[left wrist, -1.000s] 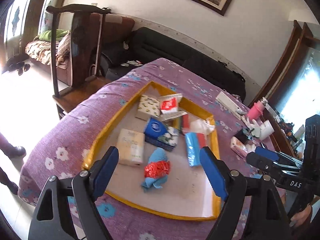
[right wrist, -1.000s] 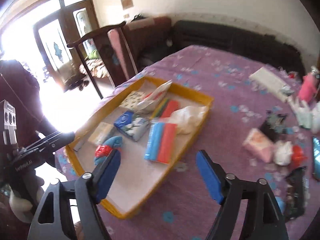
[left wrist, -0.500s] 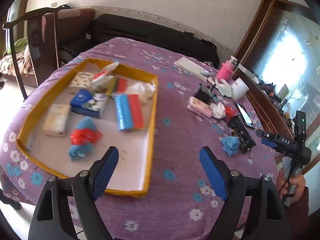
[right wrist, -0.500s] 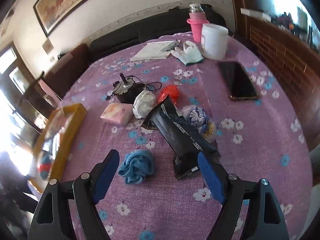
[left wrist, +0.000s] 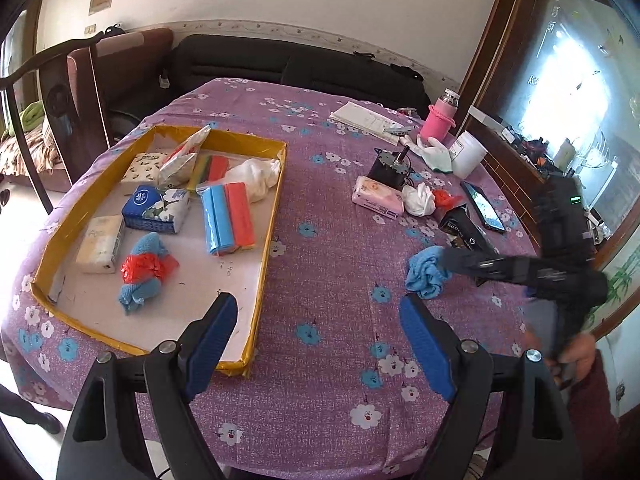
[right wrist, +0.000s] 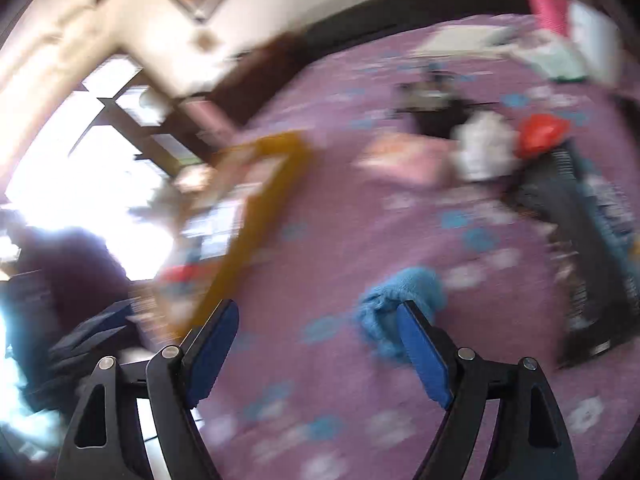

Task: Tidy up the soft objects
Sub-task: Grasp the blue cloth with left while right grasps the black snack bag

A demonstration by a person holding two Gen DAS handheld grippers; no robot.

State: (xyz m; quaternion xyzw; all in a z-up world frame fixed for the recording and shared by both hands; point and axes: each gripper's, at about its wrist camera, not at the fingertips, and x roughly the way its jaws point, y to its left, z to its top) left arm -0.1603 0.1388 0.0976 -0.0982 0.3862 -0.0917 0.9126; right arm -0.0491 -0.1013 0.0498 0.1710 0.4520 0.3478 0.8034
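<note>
No readable label on the blue tissue pack [left wrist: 155, 208]

- One yellow-rimmed tray [left wrist: 276, 200] on the counter [left wrist: 320, 344]
- Two blue cloths: one in the tray wrapped with red plastic [left wrist: 144, 272], one loose on the counter [left wrist: 424, 276]
- Three tissue packs in the tray: cream [left wrist: 100, 244], blue [left wrist: 154, 208], white patterned [left wrist: 144, 166]
- One blue-and-red sponge pack [left wrist: 228, 218]
- One white cloth bundle in the tray [left wrist: 256, 174]
- One pink wipes pack [left wrist: 378, 196] on the counter
- One pink bottle [left wrist: 438, 122]
- One phone [left wrist: 482, 212]
- One white tub [left wrist: 468, 154]
- Two grippers, each with two blue-padded fingers [left wrist: 212, 340]
</note>
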